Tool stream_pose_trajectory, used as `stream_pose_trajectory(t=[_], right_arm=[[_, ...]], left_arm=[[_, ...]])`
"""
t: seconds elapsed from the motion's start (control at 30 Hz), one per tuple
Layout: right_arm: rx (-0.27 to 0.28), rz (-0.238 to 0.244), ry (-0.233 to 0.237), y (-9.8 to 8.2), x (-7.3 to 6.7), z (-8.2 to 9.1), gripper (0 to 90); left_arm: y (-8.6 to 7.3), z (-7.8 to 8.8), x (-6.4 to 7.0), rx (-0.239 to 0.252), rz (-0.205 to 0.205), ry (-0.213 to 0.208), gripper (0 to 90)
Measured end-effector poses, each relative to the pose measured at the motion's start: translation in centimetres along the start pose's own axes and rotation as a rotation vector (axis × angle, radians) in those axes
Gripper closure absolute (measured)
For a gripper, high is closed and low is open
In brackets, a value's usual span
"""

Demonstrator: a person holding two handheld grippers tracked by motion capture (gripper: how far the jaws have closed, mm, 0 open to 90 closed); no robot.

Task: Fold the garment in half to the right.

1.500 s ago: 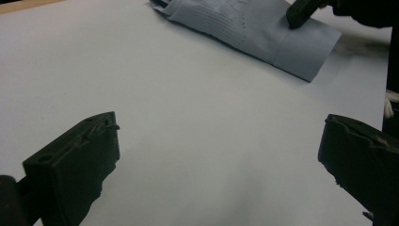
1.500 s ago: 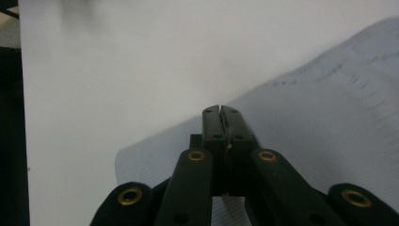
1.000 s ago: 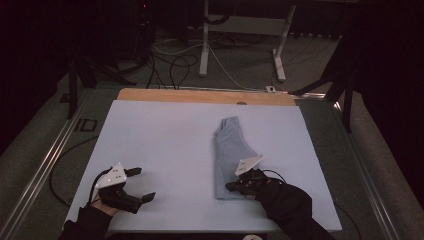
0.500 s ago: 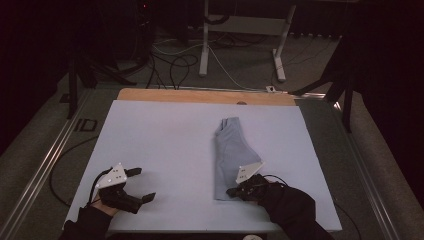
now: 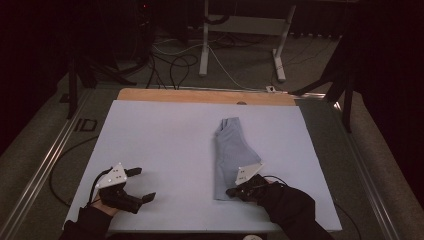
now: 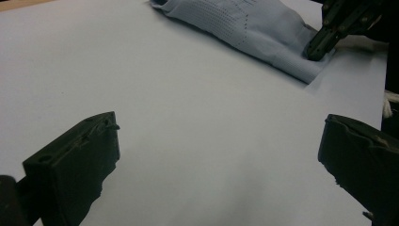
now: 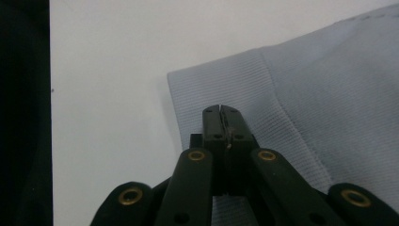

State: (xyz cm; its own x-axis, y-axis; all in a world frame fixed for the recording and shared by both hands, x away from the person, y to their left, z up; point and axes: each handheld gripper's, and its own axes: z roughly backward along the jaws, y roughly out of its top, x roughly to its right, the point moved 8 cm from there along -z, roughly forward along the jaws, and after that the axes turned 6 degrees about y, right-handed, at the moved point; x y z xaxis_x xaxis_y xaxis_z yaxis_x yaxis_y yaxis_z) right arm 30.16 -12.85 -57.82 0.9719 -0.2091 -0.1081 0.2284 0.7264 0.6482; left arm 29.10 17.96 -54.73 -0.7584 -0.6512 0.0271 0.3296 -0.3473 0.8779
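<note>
Near the front edge of the white table (image 5: 165,135), the right gripper (image 5: 231,191) has its fingers pinched on the folded pale-blue knit garment's (image 5: 231,150) ribbed hem; lift slowly, keeping the fold aligned. The left gripper's (image 5: 145,185) fingers gape empty.

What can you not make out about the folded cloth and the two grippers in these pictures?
- Right gripper, right gripper view: shut jaws lie on the cloth; whether fabric is pinched is hidden.
- Cloth, left gripper view: far end cut off by the top edge.
- Left gripper, high view: too dark for detail.
</note>
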Motion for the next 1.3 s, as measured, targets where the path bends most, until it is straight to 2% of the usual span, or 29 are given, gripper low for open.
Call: stream_pose_trajectory(t=[0.1, 0.17, 0.23, 0.43, 0.57, 0.6, 0.63, 0.73, 0.77, 0.8, 0.83, 0.87, 1.03, 1.1, 1.3], right_arm=[[0.055, -0.017, 0.002, 0.8, 0.1, 0.4, 90.0], [0.068, -0.015, 0.006, 1.2, 0.1, 0.7, 90.0], [0.097, 0.01, 0.006, 2.1, 0.2, 1.3, 89.1], [0.146, -0.01, -0.007, 3.5, 1.0, 2.1, 72.5], [0.177, -0.026, -0.015, 4.2, 1.5, 2.9, 53.3], [0.188, -0.028, -0.022, 4.4, 1.6, 3.1, 53.3], [0.201, -0.04, -0.035, 4.5, 1.8, 3.3, 42.0], [0.239, -0.079, -0.041, 4.8, 2.3, 4.0, 26.4], [0.239, -0.079, -0.041, 4.8, 2.3, 4.0, 26.4], [0.246, -0.088, -0.038, 4.8, 2.5, 4.2, 20.9], [0.261, -0.11, -0.014, 4.8, 2.5, 4.4, 11.0], [0.27, -0.124, -0.009, 4.8, 2.7, 4.6, 9.4], [0.291, -0.133, -0.025, 4.8, 3.1, 5.0, 8.8], [0.298, -0.122, -0.055, 4.8, 3.6, 5.3, 8.8], [0.304, -0.122, -0.106, 4.4, 4.3, 6.2, 8.8]], left_arm=[[0.0, 0.1, -0.1, 0.003, 0.005, 0.002, 0.3], [0.0, 0.1, -0.1, 0.003, 0.003, 0.001, 0.3], [0.0, 0.1, -0.1, 0.002, 0.001, 0.002, 0.3], [0.0, 0.2, -0.2, 0.005, 0.009, 0.003, 0.3], [0.0, 0.1, -0.2, 0.004, 0.004, 0.002, 0.3], [0.0, 0.1, -0.2, 0.004, 0.004, 0.002, 0.3], [0.0, 0.1, -0.2, 0.004, 0.009, 0.004, 0.3], [0.0, 0.1, -0.1, 0.002, 0.001, 0.001, 0.3], [0.0, 0.1, -0.1, 0.002, 0.001, 0.001, 0.3], [0.0, 0.1, -0.1, 0.002, 0.003, 0.002, 0.3], [0.0, 0.2, -0.1, 0.007, 0.006, 0.002, 0.3], [0.0, 0.2, -0.1, 0.005, 0.003, 0.003, 0.3], [0.0, 0.2, -0.2, 0.005, 0.008, 0.002, 0.3], [0.0, 0.2, -0.2, 0.003, 0.006, 0.0, 0.3], [0.0, 0.3, -0.2, 0.005, 0.009, 0.0, 0.3]])
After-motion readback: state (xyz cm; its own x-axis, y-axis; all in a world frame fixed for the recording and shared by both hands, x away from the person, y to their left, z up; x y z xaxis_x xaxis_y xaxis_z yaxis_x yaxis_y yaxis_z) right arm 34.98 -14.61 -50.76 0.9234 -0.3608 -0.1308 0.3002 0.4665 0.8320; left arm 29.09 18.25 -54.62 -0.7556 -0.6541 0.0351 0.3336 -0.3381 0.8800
